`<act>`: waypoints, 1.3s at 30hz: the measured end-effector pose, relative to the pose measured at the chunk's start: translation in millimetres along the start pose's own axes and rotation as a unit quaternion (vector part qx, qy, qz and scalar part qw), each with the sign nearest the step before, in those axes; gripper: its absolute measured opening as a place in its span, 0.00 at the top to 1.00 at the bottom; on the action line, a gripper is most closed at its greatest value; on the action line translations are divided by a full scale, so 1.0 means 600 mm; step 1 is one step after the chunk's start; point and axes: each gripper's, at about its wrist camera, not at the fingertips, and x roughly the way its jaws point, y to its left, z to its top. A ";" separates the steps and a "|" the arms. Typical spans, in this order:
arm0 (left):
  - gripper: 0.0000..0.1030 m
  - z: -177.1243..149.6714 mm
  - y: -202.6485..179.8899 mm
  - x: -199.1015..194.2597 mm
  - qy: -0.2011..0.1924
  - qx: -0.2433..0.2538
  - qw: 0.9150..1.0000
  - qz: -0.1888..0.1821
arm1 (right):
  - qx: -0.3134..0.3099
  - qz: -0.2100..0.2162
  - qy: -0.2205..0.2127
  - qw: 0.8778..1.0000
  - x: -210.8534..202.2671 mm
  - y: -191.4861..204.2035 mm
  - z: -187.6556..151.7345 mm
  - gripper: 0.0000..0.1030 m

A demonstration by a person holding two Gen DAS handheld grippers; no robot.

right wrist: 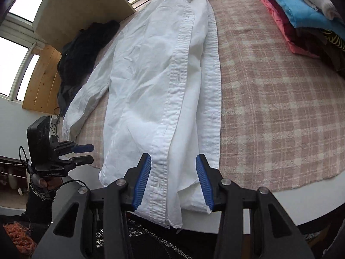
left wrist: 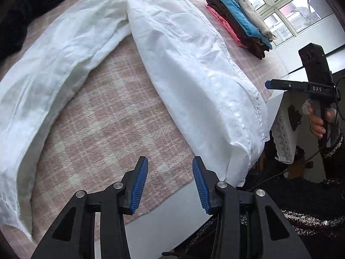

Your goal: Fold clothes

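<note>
The white shirt lies lengthwise away from the right gripper, whose wide, empty fingers straddle its hem, nearer than the wide-open left gripper.

The white shirt was thin, matt, creased cloth with a puckered button band. Under it lay a pink plaid blanket of coarse weave. At two o'clock, the folded stack looked soft cotton. Both grippers' pads were ribbed blue rubber on matt black plastic with shiny metal pins.
</note>
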 end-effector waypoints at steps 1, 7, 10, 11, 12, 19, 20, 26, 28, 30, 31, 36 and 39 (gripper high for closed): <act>0.60 0.000 -0.008 0.009 0.002 -0.002 1.000 0.000 | -0.005 -0.001 0.014 1.000 0.014 0.001 -0.002 0.58; 0.60 0.004 -0.063 0.063 0.007 -0.016 1.000 -0.001 | -0.034 0.042 0.051 0.997 0.055 0.004 -0.011 0.58; 0.81 0.012 -0.090 0.078 -0.006 -0.013 1.000 0.007 | -0.058 0.058 0.043 0.996 0.056 0.012 -0.010 0.69; 1.00 0.014 -0.094 0.083 -0.006 -0.017 1.000 0.008 | -0.064 0.067 0.040 0.995 0.055 0.014 -0.008 0.88; 0.99 0.015 -0.096 0.082 -0.007 -0.024 1.000 0.012 | -0.068 0.075 0.038 0.994 0.050 0.017 -0.005 0.95; 1.00 -0.013 -0.080 -0.040 -0.070 -0.058 0.994 0.065 | -0.067 0.116 -0.009 0.991 -0.059 -0.004 0.030 0.97; 1.00 -0.021 -0.069 -0.058 -0.077 -0.066 0.991 0.088 | -0.071 0.094 -0.014 0.993 -0.068 -0.013 0.032 0.97; 0.92 -0.067 0.023 -0.055 -0.032 -0.134 0.971 0.194 | -0.074 0.014 0.031 0.997 -0.022 -0.048 0.035 0.95; 0.92 -0.077 0.030 -0.045 -0.022 -0.147 0.964 0.219 | -0.074 0.021 0.015 0.997 -0.028 -0.045 0.056 0.91; 0.89 -0.081 0.007 -0.054 -0.047 -0.148 0.971 0.184 | -0.076 0.031 -0.011 0.997 -0.039 -0.040 0.088 0.76; 0.82 -0.080 -0.015 -0.056 -0.058 -0.135 0.974 0.171 | -0.076 0.037 -0.024 0.996 -0.042 -0.039 0.113 0.71; 0.70 -0.060 -0.138 -0.029 -0.070 -0.063 0.984 0.151 | -0.080 0.046 -0.062 0.994 -0.030 -0.025 0.248 0.64; 0.66 -0.050 -0.191 0.005 -0.066 -0.029 0.986 0.150 | -0.090 0.032 -0.065 0.993 0.000 -0.030 0.331 0.64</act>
